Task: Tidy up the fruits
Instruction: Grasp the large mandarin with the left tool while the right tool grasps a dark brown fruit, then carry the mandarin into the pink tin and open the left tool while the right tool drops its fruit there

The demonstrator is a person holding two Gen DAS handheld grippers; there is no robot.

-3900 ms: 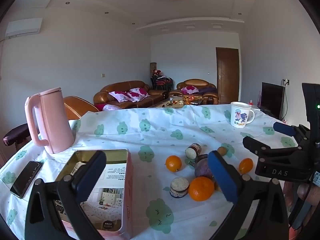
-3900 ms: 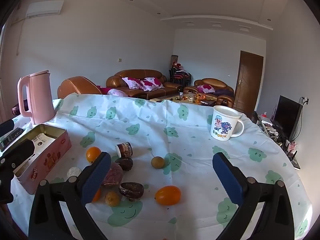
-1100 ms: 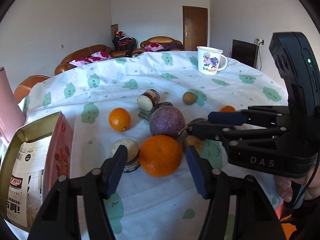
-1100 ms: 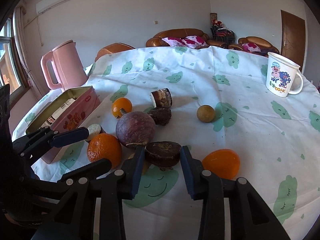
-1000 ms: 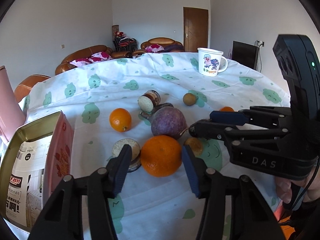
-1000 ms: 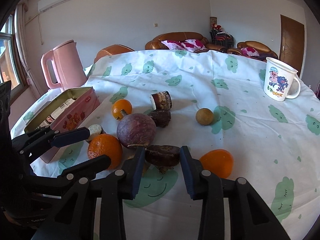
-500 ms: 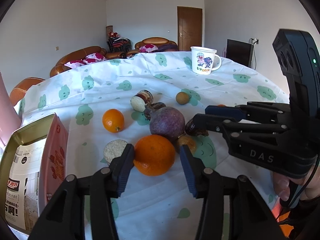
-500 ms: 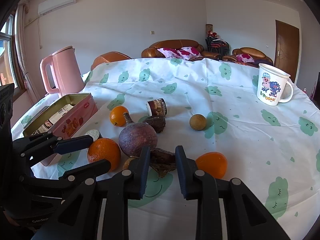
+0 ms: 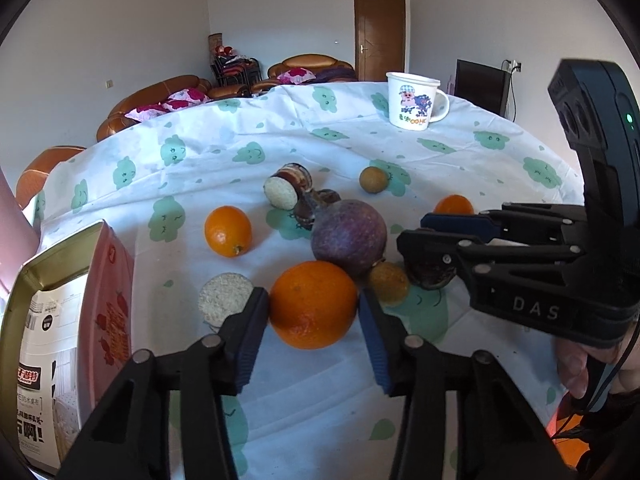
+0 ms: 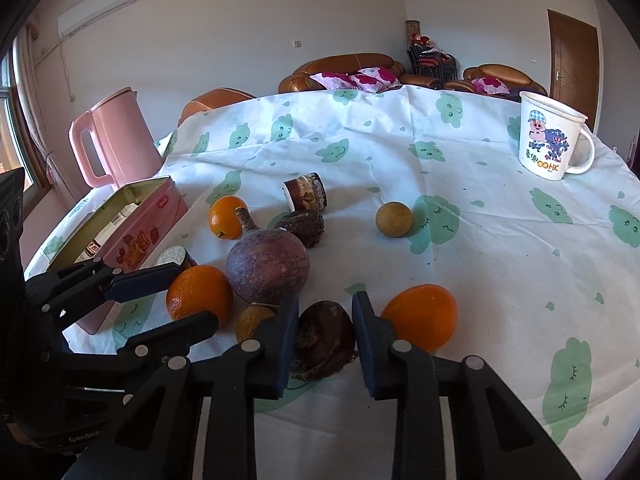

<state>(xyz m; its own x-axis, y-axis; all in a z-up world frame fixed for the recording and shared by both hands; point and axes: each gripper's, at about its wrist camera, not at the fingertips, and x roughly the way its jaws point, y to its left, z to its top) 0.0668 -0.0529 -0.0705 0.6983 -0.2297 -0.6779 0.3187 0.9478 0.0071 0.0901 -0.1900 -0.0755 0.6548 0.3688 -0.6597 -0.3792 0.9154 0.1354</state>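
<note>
Fruits clustered on the tabletop (image 10: 500,264), big orange (image 9: 313,304) between the left hand-held gripper (image 9: 312,322) pads, dark fruit (image 10: 323,338) between the right hand-held gripper (image 10: 325,340) pads, open tin (image 10: 120,232) at left, kettle (image 10: 114,142) behind it, mug (image 10: 554,142) far right.

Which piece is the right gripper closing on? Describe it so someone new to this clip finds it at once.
On the cloud-print tablecloth, find the fruit cluster around the big purple fruit. Nearer the camera, between the right gripper fingers, lies a dark brown lump. Unlike the oranges beside it, it is dull, rough and wrinkled.
</note>
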